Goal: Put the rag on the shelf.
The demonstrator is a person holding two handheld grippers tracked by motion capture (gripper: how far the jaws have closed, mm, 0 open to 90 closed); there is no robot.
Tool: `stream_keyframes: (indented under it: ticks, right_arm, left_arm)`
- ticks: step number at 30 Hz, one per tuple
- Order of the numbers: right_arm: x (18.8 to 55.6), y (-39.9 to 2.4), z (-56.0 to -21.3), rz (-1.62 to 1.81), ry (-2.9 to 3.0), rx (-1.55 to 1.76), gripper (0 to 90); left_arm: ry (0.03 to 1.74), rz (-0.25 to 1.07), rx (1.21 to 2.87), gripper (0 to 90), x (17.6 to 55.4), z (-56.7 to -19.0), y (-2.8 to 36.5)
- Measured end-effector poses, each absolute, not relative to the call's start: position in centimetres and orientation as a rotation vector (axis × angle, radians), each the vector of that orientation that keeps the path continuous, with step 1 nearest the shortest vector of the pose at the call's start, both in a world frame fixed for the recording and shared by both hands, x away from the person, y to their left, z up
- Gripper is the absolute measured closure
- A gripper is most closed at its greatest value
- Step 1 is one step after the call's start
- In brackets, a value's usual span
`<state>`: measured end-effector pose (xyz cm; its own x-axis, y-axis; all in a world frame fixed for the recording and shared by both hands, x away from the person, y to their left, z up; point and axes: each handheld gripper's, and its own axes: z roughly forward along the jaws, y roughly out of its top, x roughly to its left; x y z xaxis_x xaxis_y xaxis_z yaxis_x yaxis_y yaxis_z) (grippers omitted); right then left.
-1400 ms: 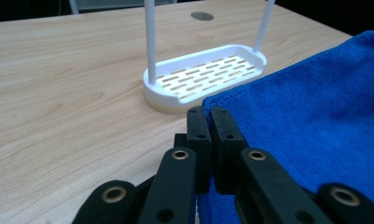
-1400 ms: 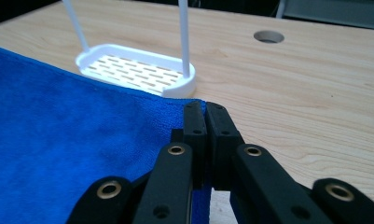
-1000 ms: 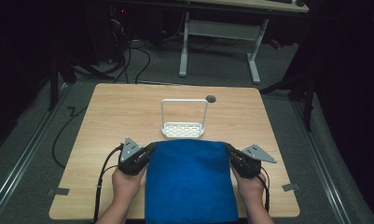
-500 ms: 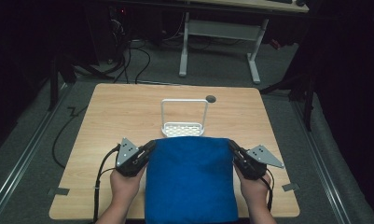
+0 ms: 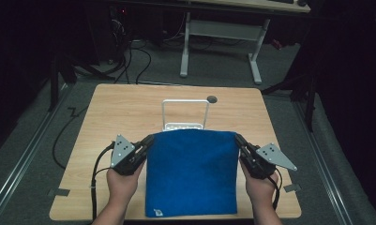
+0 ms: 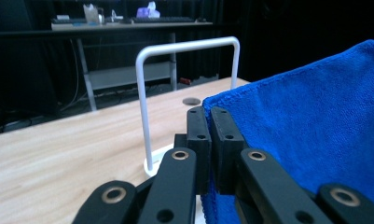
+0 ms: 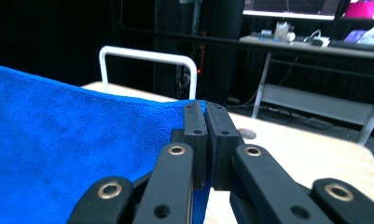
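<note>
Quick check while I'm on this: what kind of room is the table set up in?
Probably a lab or office workroom with dark walls. A wooden table stands on grey carpet, cables trail over the floor behind it, and a desk with monitors and a keyboard stands farther back.

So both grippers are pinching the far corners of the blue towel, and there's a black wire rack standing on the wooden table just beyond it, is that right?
Not quite: the wire rack is white, not black, as the high view shows. The rest holds: the left gripper and the right gripper are each shut on a far corner of the blue towel, and the rack stands on the wooden table just beyond it.
</note>
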<state>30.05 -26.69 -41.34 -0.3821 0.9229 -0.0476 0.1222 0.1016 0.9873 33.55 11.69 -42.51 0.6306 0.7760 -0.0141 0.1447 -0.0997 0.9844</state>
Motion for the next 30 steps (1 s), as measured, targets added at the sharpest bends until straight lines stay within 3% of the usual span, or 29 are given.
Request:
stream_keyframes:
  ticks: [30]
  right_arm:
    - [31.2,-26.4,-35.9,1.409,1.538,0.958,88.3]
  left_arm:
    - [0.718,0.756,1.515,87.6,35.5,-37.3,12.7]
